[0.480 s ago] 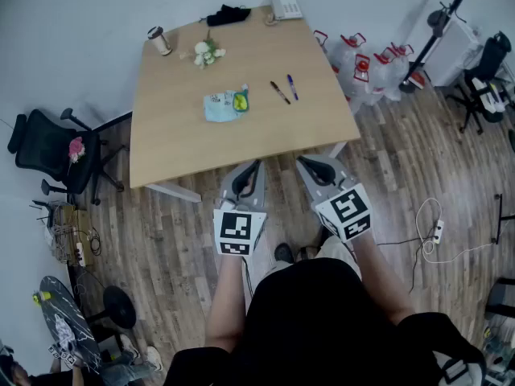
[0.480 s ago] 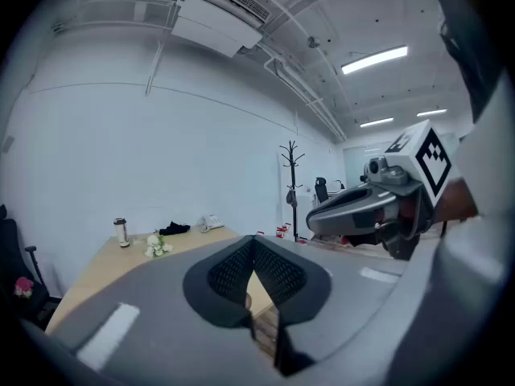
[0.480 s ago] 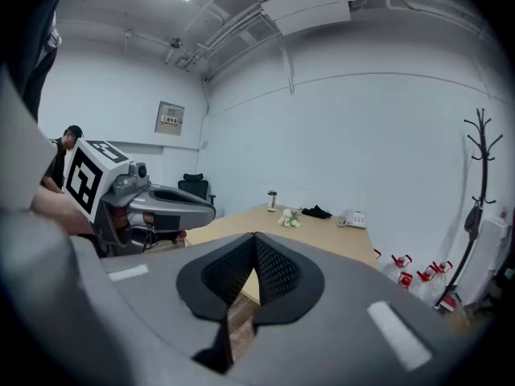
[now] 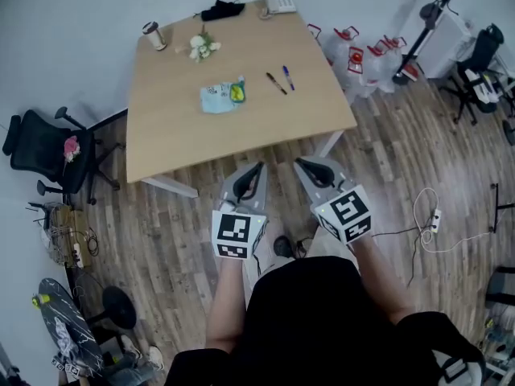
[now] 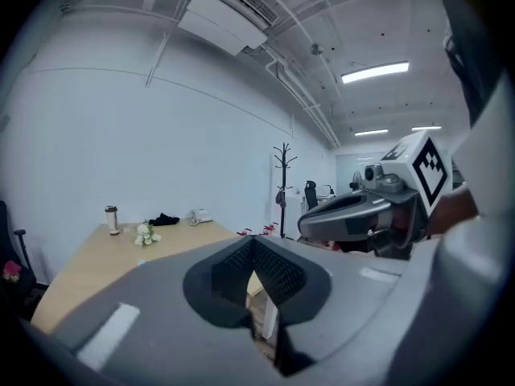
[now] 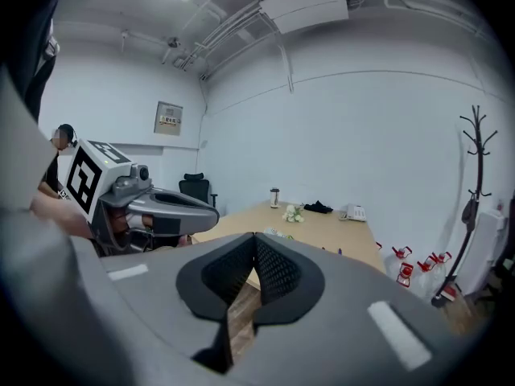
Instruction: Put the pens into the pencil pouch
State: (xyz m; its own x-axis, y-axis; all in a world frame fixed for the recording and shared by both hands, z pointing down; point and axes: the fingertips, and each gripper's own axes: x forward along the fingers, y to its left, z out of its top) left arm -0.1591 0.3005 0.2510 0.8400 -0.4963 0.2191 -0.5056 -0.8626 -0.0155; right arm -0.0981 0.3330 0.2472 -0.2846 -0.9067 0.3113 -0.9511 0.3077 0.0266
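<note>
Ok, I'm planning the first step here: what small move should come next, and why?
Probably carry the right tool forward over the table toward the two pens. It and the left tool are shut and empty, short of the table's near edge, and the pens lie untouched right of the pencil pouch in the head view.

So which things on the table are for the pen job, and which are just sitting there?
For the job: dark pen, blue pen, pencil pouch.
Just lying about: cup, white flowers, black cloth, telephone.
</note>
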